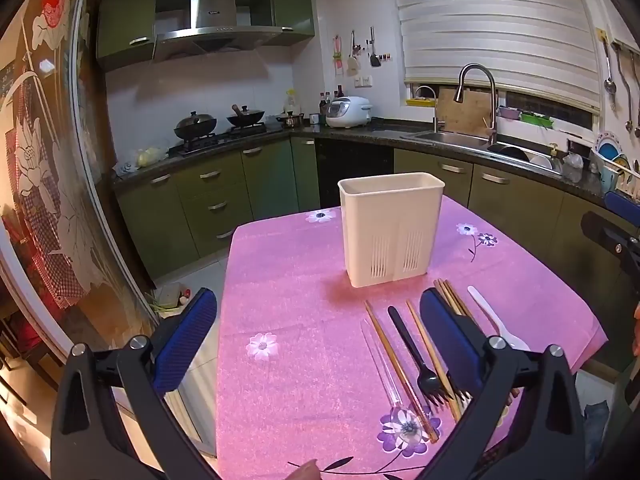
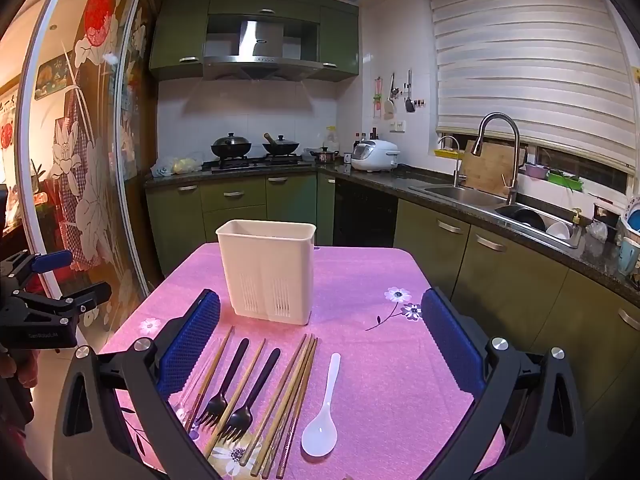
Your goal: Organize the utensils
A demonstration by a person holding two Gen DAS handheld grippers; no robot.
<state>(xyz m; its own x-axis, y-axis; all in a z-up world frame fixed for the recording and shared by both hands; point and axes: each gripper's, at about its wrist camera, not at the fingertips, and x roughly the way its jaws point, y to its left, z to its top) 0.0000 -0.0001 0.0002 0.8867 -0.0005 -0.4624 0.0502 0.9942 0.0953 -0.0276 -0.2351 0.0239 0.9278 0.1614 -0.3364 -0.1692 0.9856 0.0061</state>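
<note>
A cream slotted utensil holder (image 1: 390,228) (image 2: 267,272) stands upright on the pink flowered tablecloth (image 1: 288,360) (image 2: 384,368). In front of it the utensils lie in a row: a clear spoon (image 1: 382,364), two black forks (image 2: 224,384) (image 2: 254,388), several wooden chopsticks (image 2: 290,392) and a white spoon (image 2: 325,412) (image 1: 496,322). My left gripper (image 1: 318,298) hovers open over the table's left part, its right finger above the chopsticks. Over the utensil row, my right gripper (image 2: 320,300) is open with nothing held.
Green cabinets and a dark counter wrap the room behind the table, with woks on the stove (image 2: 256,148), a rice cooker (image 2: 374,155) and a sink (image 2: 464,194). A glass door with flower patterns (image 1: 48,184) stands to the left. A person's fingertip (image 1: 306,470) shows at the bottom edge.
</note>
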